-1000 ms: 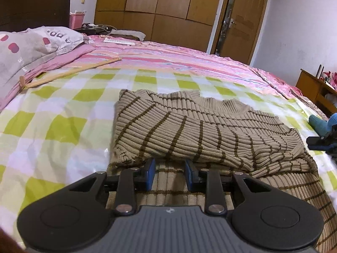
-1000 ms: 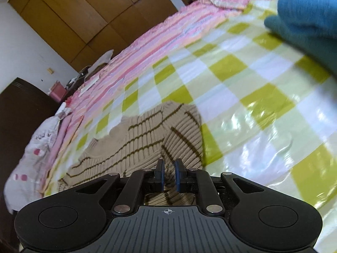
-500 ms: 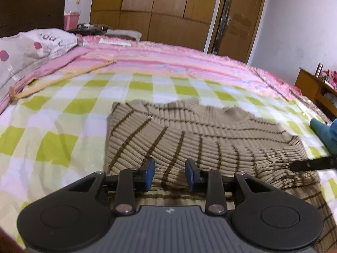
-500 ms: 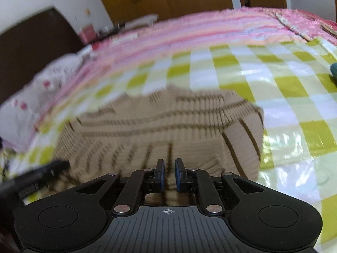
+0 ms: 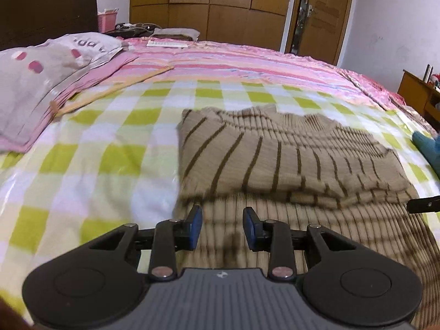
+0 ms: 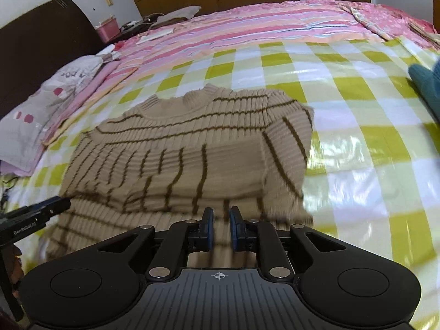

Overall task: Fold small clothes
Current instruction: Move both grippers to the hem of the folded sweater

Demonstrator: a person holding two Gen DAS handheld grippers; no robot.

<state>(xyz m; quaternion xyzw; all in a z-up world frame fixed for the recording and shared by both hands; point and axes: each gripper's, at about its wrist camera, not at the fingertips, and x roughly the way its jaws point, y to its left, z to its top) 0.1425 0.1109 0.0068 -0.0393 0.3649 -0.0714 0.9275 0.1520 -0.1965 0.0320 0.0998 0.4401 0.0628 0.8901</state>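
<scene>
Lay on a bed (image 5: 82,165), on a yellow-green and white checked cover (image 6: 357,143): a tan ribbed sweater (image 5: 288,159) with dark brown stripes, partly folded, collar toward the far side, both sleeves laid across the chest. Lower body of the sweater spread flat toward the cameras, blurred there.

Left tongs (image 5: 222,227): hovered over the near left part of the sweater's lower body, blue pads (image 5: 195,227) apart with a clear gap, nothing pinched between them; knit visible through the gap. Seen also at the left edge of the right wrist view as a black finger tip (image 6: 41,209) above the sweater's left hem.

Right tongs (image 6: 219,227): stood over the near hem, right of centre, blue pads (image 6: 209,227) close together with only a narrow slit between; no cloth visibly caught in the slit, just the ribbed fabric showing behind. Tip (image 5: 423,205) visible at the right edge of the left wrist view, beside the sweater's right side.

Beyond the checked cover: a pink striped bedspread (image 5: 247,63). At the left, a grey pillow (image 5: 41,77) with pink dots on a pink sheet. At the right edge, a teal garment (image 6: 426,85) on the cover, apart from the sweater. Behind the bed: a wooden wardrobe (image 5: 214,2) and a dark headboard (image 6: 41,41).
</scene>
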